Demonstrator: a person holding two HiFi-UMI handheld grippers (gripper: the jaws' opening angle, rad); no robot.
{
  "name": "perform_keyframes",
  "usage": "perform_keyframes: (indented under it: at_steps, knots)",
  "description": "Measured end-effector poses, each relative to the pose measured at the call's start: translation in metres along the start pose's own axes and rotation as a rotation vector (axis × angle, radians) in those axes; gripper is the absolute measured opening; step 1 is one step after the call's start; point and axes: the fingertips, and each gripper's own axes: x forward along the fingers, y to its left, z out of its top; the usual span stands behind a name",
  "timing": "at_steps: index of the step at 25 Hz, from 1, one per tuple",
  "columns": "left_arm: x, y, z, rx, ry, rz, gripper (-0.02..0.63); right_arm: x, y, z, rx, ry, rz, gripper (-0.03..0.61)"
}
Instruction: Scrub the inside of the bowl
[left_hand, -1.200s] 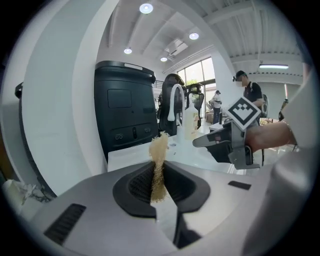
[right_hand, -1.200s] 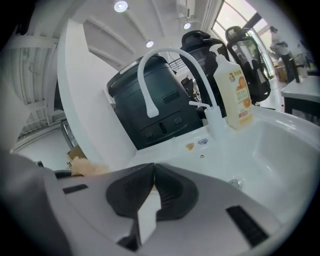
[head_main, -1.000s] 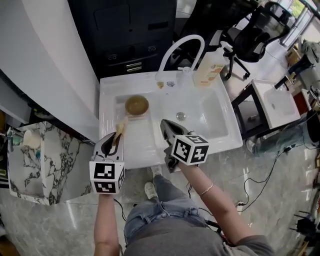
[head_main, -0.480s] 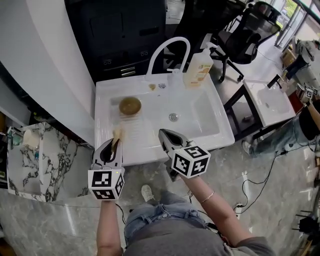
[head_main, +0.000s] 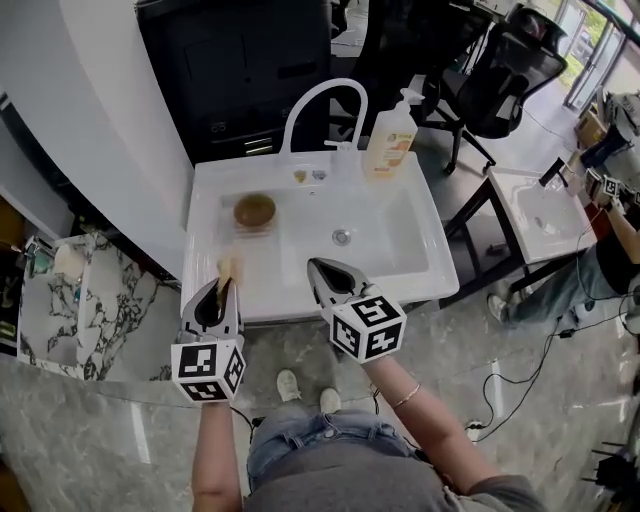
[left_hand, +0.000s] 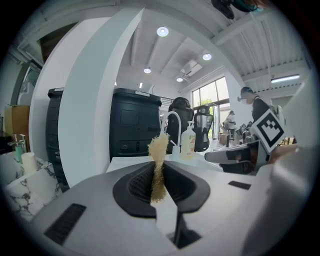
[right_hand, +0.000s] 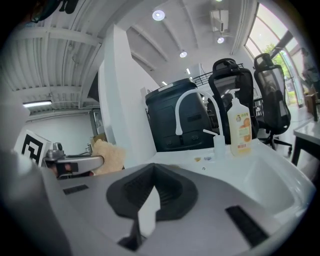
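Bowl (head_main: 254, 210) now farther from left tongs (head_main: 221, 284)

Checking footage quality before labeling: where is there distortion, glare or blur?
Head view: sharp, evenly lit, bowl and sink crisp. Left gripper view: fisheye, dark corners, ceiling light glaring, scrubber sharp. Right gripper view: strong fisheye, window overbright.

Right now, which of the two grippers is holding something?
The left gripper: its jaws pinch a tan scrubbing pad. The right gripper is shut, with nothing between its jaws.
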Motion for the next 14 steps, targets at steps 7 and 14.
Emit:
perform_keyframes:
  at_steps: [7,14]
  knots:
    - [-0.013,-0.02,0.005,0.005,-0.016,0.035,0.05,-0.014,0.006,0.002,-0.037,-0.015,0.025,0.009]
    - [-0.023,-0.047,0.011,0.032,-0.045,0.03,0.051,-0.037,0.008,0.002,-0.053,-0.03,0.032,0.008]
